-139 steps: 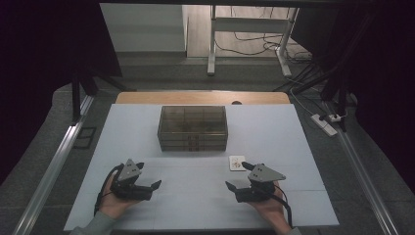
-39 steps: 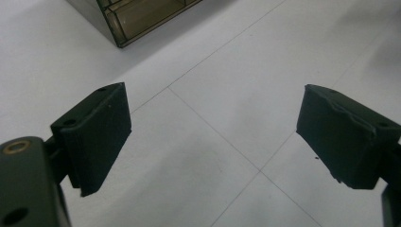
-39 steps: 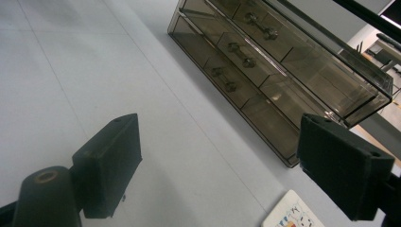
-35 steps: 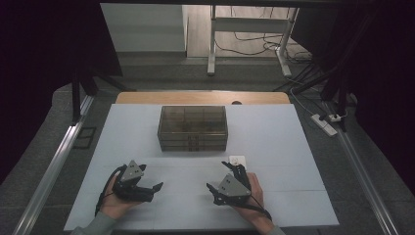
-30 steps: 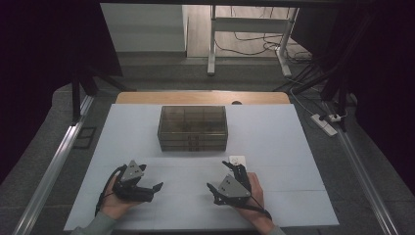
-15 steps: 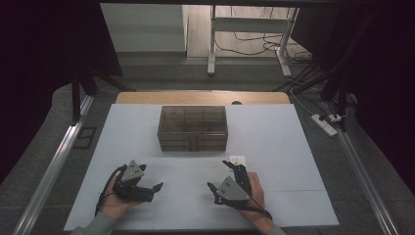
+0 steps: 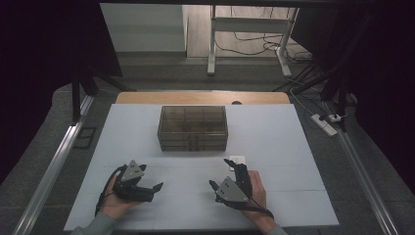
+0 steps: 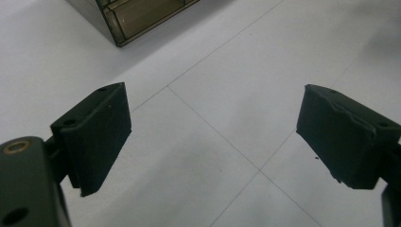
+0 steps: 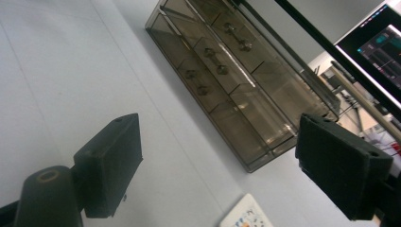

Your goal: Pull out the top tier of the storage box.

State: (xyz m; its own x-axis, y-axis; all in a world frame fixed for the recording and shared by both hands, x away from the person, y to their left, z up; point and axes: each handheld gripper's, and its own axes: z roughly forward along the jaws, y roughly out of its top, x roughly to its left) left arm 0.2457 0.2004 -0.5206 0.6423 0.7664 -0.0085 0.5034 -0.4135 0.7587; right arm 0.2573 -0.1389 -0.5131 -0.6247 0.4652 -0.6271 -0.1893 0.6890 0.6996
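My right gripper (image 7: 222, 172) sits tipped on its side, jaws wide, nothing between them. The card (image 7: 237, 159) lies flat just past its upper tip, near the drawer box (image 7: 193, 128). My left gripper (image 7: 149, 188) rests on the table (image 7: 293, 147), jaws wide too, well apart from both.

One drawer box (image 7: 193, 128), one card (image 7: 237, 159), two tools: left tool (image 7: 151, 188), right tool (image 7: 221, 173).

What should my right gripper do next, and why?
Probably ease the right gripper forward and down over the small white card. Its jaws stand open with nothing between them, the card lies flat on the table just ahead, in front of the drawer box.
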